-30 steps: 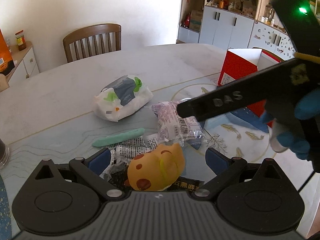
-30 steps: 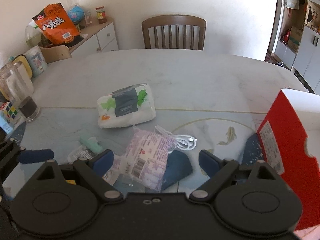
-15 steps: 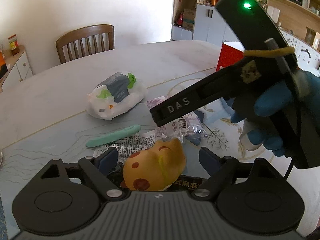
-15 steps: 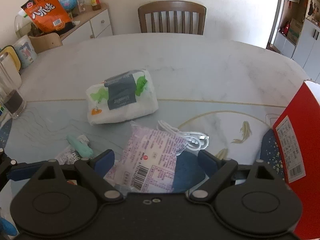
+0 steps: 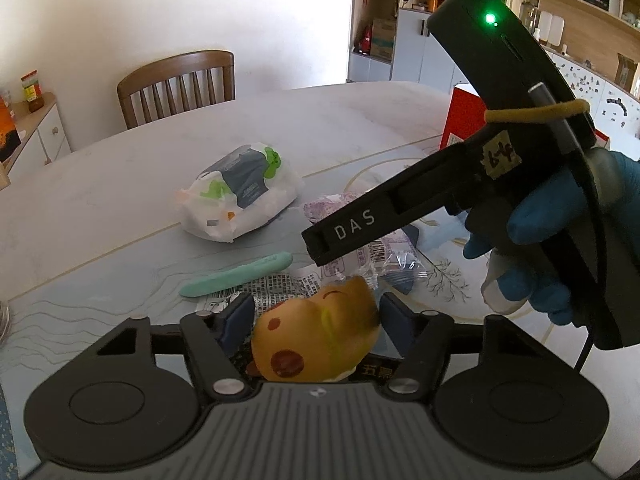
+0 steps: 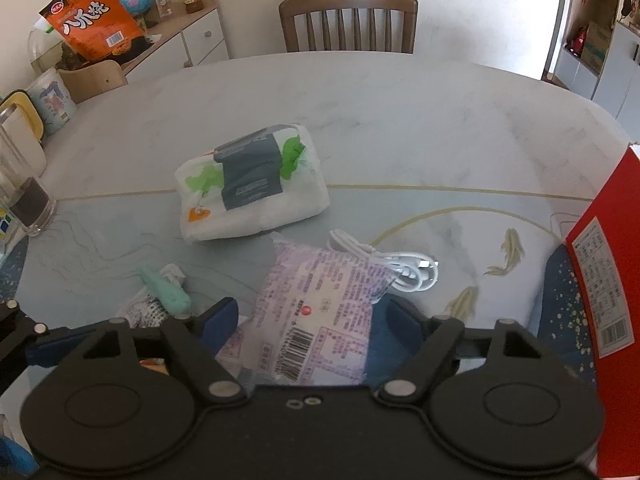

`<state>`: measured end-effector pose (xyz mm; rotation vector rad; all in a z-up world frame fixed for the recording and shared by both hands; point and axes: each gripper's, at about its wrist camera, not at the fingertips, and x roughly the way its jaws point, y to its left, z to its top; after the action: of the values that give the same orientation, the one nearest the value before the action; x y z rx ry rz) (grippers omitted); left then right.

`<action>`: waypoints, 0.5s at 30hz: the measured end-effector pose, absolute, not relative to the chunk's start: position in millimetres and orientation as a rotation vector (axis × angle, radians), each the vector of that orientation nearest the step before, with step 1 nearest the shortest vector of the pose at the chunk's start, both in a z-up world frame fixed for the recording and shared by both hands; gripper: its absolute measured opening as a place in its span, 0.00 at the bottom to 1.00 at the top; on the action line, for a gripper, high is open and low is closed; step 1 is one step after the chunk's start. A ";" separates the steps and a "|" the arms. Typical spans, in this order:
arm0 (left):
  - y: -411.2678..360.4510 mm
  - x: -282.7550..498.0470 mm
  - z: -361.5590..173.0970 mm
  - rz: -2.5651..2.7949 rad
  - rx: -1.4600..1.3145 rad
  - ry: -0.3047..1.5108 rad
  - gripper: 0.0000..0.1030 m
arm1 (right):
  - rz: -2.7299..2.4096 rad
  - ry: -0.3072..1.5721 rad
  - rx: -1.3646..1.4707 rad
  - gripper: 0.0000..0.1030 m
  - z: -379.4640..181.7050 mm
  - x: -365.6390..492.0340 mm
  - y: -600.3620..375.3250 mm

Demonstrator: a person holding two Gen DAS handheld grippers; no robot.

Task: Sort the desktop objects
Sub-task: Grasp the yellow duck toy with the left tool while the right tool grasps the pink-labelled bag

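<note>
Marble-patterned table point(image 6: 400, 120) with a wooden chair point(image 6: 348, 20) at its far edge, wet-wipes pack point(image 6: 252, 188) mid-table. Toward the near edge, left gripper point(image 5: 316, 320) closing around the yellow plush toy point(image 5: 316, 336), blue pads beside its flanks, contact unclear. Right gripper point(image 6: 308, 320) closing astride the purple snack packet point(image 6: 320, 312), pads not yet pressing; red box point(image 6: 600, 280) at the right edge.

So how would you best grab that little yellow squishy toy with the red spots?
Across its rounded body, one pad on each flank, coming down from above and behind as the left gripper is doing. The yellow toy lies between the blue pads, its narrower snout end pointing away, so the plump middle probably gives the surest hold. The jaws are closing around it now.
</note>
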<state>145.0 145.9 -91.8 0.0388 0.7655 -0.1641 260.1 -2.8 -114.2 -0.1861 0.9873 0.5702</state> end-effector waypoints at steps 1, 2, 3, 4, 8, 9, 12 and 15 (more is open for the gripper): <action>145.7 145.2 -91.9 -0.166 0.038 0.765 0.60 | 0.570 0.987 -0.188 0.76 -114.0 259.3 -2.7; 145.1 144.6 -91.7 -0.168 0.037 0.765 0.60 | 0.569 0.988 -0.185 0.75 -113.8 258.6 -2.8; 144.7 144.8 -91.8 -0.168 0.039 0.765 0.60 | 0.570 0.989 -0.179 0.73 -113.5 258.1 -3.4; 144.9 144.8 -91.8 -0.168 0.038 0.764 0.59 | 0.571 0.990 -0.176 0.70 -113.0 257.3 -3.7; 144.9 145.2 -91.2 -0.165 0.024 0.763 0.57 | 0.562 0.978 -0.182 0.61 -110.7 255.2 -5.2; 144.9 145.0 -91.0 -0.165 0.023 0.762 0.57 | 0.563 0.978 -0.182 0.59 -110.1 254.9 -6.0; 144.3 144.2 -91.2 -0.165 0.025 0.759 0.55 | 0.555 0.966 -0.191 0.54 -107.8 252.9 -8.3; 143.9 143.5 -90.4 -0.165 0.022 0.756 0.54 | 0.549 0.955 -0.185 0.52 -103.6 251.5 -12.9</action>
<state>143.5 143.9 -90.4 0.0218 0.7556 -0.1650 251.5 -12.9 -103.6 -0.1848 0.9549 0.5492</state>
